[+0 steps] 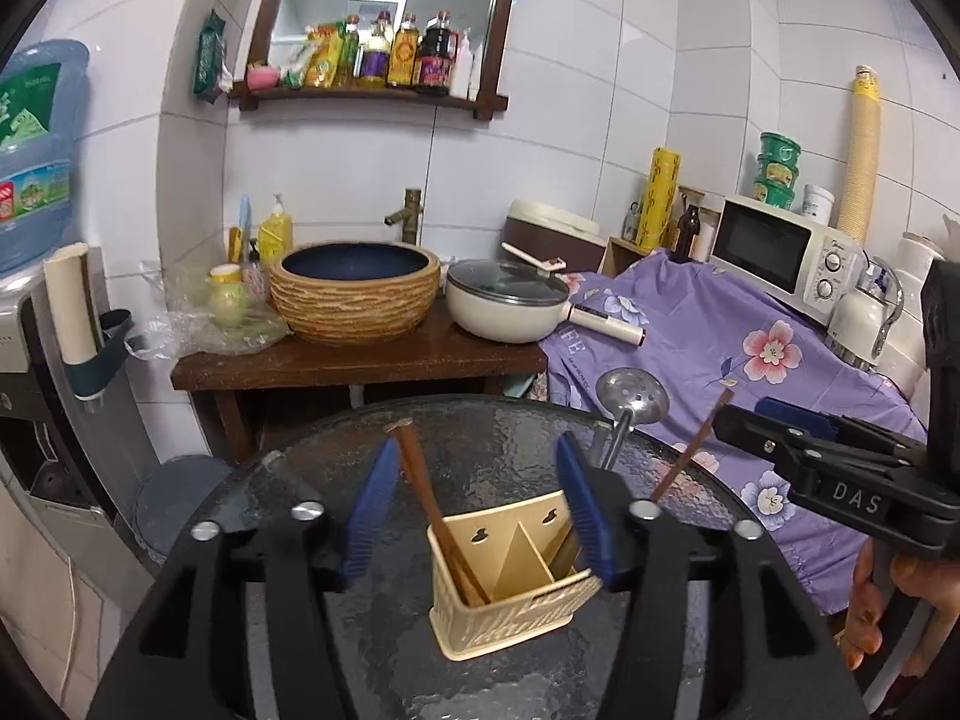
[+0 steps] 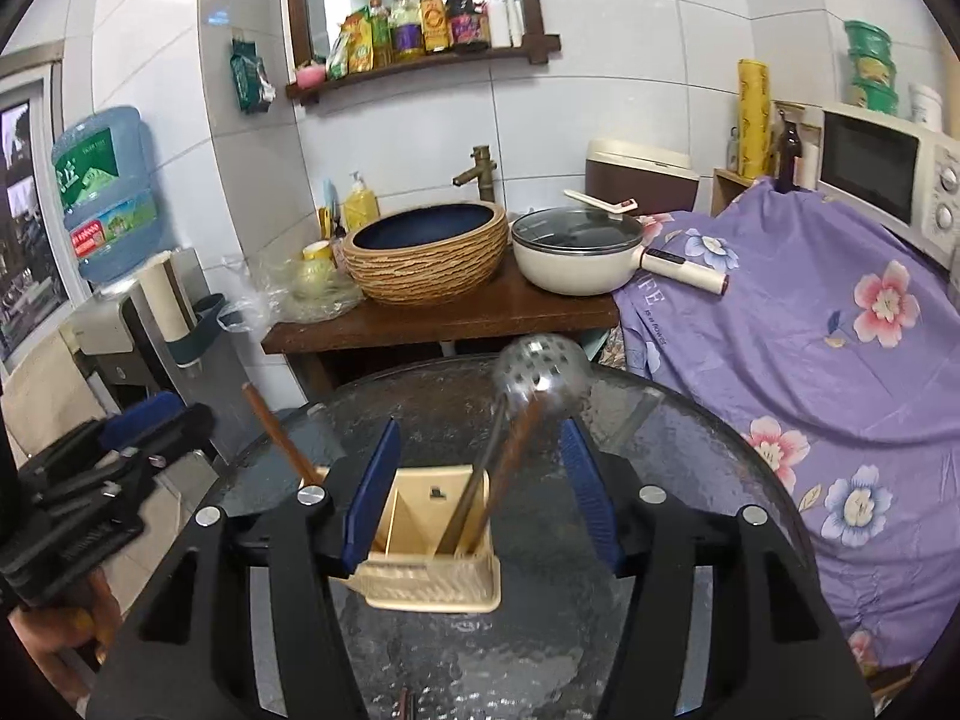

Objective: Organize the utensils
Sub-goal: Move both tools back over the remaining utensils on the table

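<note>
You get dim, cool indoor light, brightest in the mirror [image 1: 390, 18] high on the far wall. The glass table [image 2: 540, 648] shows soft glare on its texture. Fisheye bends the tiles at the edges, and the corners go black. In your right view the skimmer [image 2: 543, 369] is blurred.

Surface: round textured glass table [image 1: 492, 438], dark.
On it: cream utensil holder [image 1: 510, 618] standing near centre, divided into compartments.
Wooden counter [image 1: 360, 360]: at 12 o'clock beyond the table, carrying woven-pattern basin [image 1: 354, 294] and cream lidded pan [image 1: 510, 306].
</note>
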Available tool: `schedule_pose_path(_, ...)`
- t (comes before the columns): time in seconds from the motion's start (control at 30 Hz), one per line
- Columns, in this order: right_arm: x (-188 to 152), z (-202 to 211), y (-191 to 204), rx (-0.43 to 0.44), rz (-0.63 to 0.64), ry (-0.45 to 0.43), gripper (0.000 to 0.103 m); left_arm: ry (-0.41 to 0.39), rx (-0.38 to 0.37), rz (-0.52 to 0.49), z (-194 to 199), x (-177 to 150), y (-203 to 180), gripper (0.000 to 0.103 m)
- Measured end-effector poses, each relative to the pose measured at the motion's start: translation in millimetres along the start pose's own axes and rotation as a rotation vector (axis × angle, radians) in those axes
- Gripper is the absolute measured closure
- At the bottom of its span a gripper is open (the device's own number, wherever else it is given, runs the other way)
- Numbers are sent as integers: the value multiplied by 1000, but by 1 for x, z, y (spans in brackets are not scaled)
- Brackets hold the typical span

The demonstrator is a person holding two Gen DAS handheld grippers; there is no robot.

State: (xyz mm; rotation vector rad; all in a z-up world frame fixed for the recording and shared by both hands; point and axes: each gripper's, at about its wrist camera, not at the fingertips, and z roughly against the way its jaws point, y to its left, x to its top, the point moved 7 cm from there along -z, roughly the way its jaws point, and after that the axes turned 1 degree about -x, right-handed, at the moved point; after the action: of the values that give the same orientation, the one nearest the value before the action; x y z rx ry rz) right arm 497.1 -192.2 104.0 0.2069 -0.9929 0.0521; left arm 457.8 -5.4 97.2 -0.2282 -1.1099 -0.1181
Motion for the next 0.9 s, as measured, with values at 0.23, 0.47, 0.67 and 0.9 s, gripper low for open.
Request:
schedule_pose_path(0.23,-95,39,-1,-35,98,-9,44,-23,-6,-3,55,-65,3,17)
schedule_pose_path(0.47,-198,73,22,-8,205,44,44,39,27,-97,90,-144,-7,17)
schedule_pose_path(0.67,-279,90,27,12,211,155,44,163,39,-93,113,-226,-4,23)
schedule_pose_path(0.9,-352,111,23,4,225,265,52,259,27,-90,136,-288,-11,33)
